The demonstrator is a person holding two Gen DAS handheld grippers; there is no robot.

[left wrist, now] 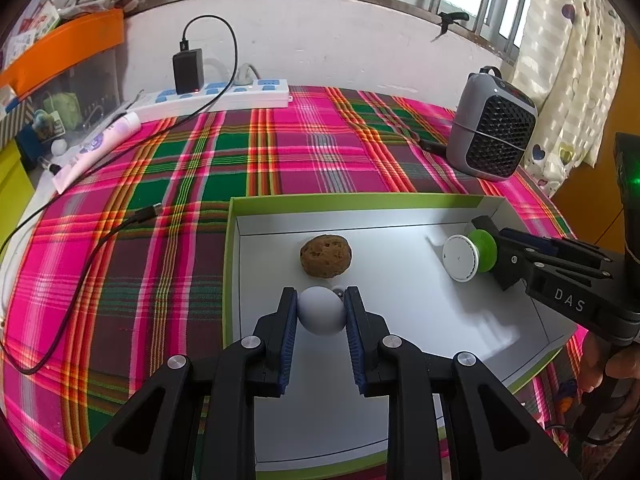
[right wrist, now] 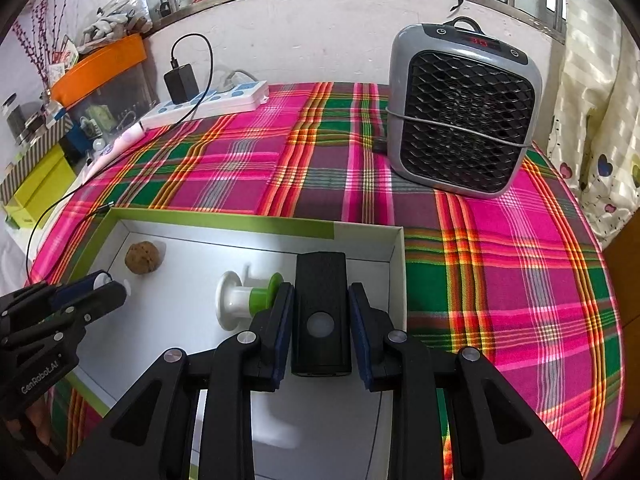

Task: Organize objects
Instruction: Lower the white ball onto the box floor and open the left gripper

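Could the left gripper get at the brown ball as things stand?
Probably not yet: the left gripper is shut on a white ball. The brown ball lies just beyond it in the box, with nothing between them.

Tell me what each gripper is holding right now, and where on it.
The left gripper grips a white ball by its sides. The right gripper grips a black box-shaped gadget by its long sides, over the tray.

A grey fan heater stands on the plaid cloth; a power strip lies by the wall.
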